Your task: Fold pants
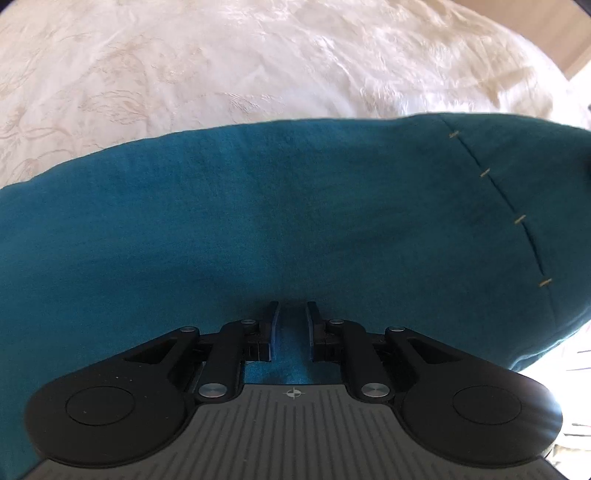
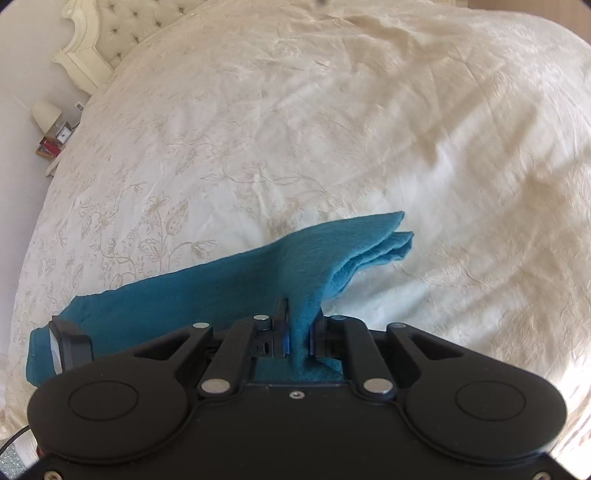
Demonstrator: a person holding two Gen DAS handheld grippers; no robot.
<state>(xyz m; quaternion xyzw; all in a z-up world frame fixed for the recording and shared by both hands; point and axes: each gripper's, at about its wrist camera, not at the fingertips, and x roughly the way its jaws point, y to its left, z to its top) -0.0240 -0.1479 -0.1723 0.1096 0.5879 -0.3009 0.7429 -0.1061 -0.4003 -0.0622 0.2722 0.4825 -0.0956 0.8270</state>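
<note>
My right gripper (image 2: 298, 325) is clamped on a fold of the teal pants (image 2: 229, 280), the cloth pinched up between the blue pads and rising in a ridge off the cream bedspread (image 2: 332, 129). From that ridge the fabric runs toward 9 o'clock in the right wrist view, ending at a hem near 8 o'clock, while 2 layered edges stick out toward 2 o'clock. Only this view shows my left gripper (image 2: 70, 343) from outside, a black piece on the cloth at 8 o'clock, plus the tufted headboard (image 2: 110, 33) at 11 o'clock and a lamp (image 2: 46, 114) on a nightstand at 10 o'clock.

The left wrist view shows what the right cannot: the pants (image 1: 258, 221) fill the middle band, with a stitched slit and 4 pale tacks (image 1: 517, 219) running from 1 to 4 o'clock. My left gripper (image 1: 292, 325) has its jaws nearly together with teal cloth between them, gripping it. The bedspread (image 1: 221, 66) fills the 12 o'clock half.
</note>
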